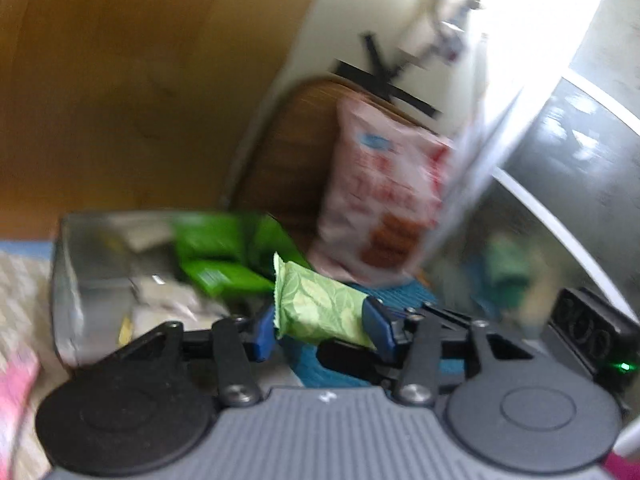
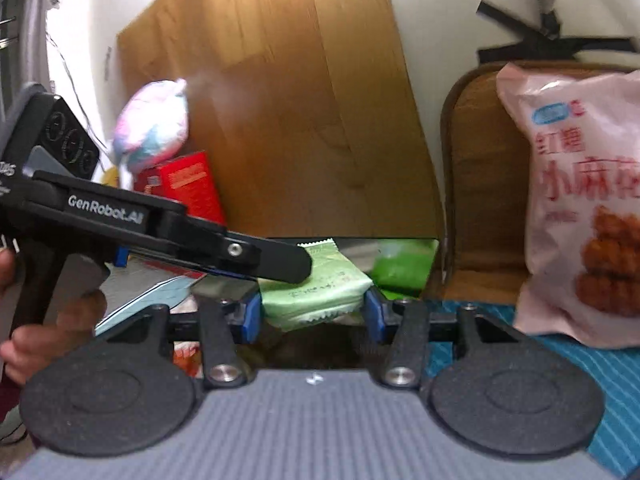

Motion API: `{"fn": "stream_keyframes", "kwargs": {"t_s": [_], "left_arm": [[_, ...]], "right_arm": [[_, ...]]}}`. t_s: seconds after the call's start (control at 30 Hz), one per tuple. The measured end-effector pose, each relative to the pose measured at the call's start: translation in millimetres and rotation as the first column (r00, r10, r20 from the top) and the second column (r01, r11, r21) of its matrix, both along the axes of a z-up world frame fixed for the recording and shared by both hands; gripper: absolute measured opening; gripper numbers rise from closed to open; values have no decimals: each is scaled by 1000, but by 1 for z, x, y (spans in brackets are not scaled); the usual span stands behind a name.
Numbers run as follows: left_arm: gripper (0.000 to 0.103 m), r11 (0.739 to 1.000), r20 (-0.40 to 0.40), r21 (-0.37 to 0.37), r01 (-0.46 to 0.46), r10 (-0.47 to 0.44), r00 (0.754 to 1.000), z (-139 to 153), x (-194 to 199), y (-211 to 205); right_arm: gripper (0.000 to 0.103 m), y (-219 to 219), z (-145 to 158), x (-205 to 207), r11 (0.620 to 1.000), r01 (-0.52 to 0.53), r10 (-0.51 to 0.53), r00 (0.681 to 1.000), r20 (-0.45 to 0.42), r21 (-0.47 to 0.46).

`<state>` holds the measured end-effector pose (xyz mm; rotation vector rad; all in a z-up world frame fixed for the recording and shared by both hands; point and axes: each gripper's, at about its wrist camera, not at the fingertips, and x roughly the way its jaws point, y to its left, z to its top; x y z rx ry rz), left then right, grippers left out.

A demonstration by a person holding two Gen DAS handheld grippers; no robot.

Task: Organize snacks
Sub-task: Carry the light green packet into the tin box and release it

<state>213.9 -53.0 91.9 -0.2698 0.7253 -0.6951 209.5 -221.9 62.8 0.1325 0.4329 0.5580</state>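
Note:
In the left wrist view my left gripper (image 1: 320, 330) has a light green snack packet (image 1: 320, 304) between its blue pads, and both pads touch it. Behind it a clear bin (image 1: 76, 280) holds bright green packets (image 1: 216, 256). My right gripper (image 2: 314, 314) is shut on a light green packet (image 2: 320, 300) in the same way. The left gripper (image 2: 280, 260) reaches in from the left there, its black finger lying over the packet's top. Whether both grip one packet is unclear. A hand (image 2: 44, 336) holds the left gripper's handle.
A big pink snack bag (image 2: 580, 200) leans on a brown cushion (image 2: 476, 200) at the right, on a teal mat (image 2: 600, 384). A wooden board (image 2: 280, 100) stands against the wall. A red box (image 2: 192, 188) and a pastel bag (image 2: 152, 124) sit at the left.

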Motion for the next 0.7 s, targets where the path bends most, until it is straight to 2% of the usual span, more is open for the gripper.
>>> {"fn": "stream_keyframes", "kwargs": {"t_s": [0.07, 0.13, 0.17, 0.23, 0.27, 0.4, 0.5, 0.53, 0.6, 0.7], "left_arm": [[52, 997, 8, 35, -67, 67, 998, -4, 15, 0], [55, 990, 14, 62, -129, 129, 992, -9, 24, 8], [62, 983, 16, 74, -167, 166, 986, -12, 28, 11], [73, 969, 9, 84, -231, 232, 973, -16, 31, 21], [73, 963, 10, 77, -257, 257, 966, -16, 30, 28], [73, 959, 56, 30, -282, 280, 958, -11, 3, 64], [74, 961, 54, -9, -278, 278, 959, -13, -23, 93], [74, 963, 39, -22, -269, 270, 962, -16, -29, 99], [72, 968, -18, -55, -245, 245, 969, -26, -38, 107], [71, 971, -115, -83, -223, 213, 970, -46, -40, 106]], "right_arm": [[58, 14, -5, 15, 1000, 6, -6, 1000, -9, -13], [67, 28, -10, 22, 1000, 0, -1, 1000, -21, -31], [71, 31, -10, 22, 999, 3, -4, 1000, -13, -37], [73, 30, -6, 16, 1000, 9, -9, 1000, 6, -18], [73, 27, -3, 12, 1000, 10, -10, 1000, 8, 6], [73, 12, 4, -14, 997, -32, 32, 999, 5, 70], [73, 11, -7, -29, 989, -113, 121, 989, -86, 99], [72, 15, -12, -29, 987, -127, 139, 982, -130, 96], [58, 30, -23, -28, 986, -150, 161, 967, -199, 72], [54, 55, -37, -22, 984, -174, 173, 947, -270, 20]]}}
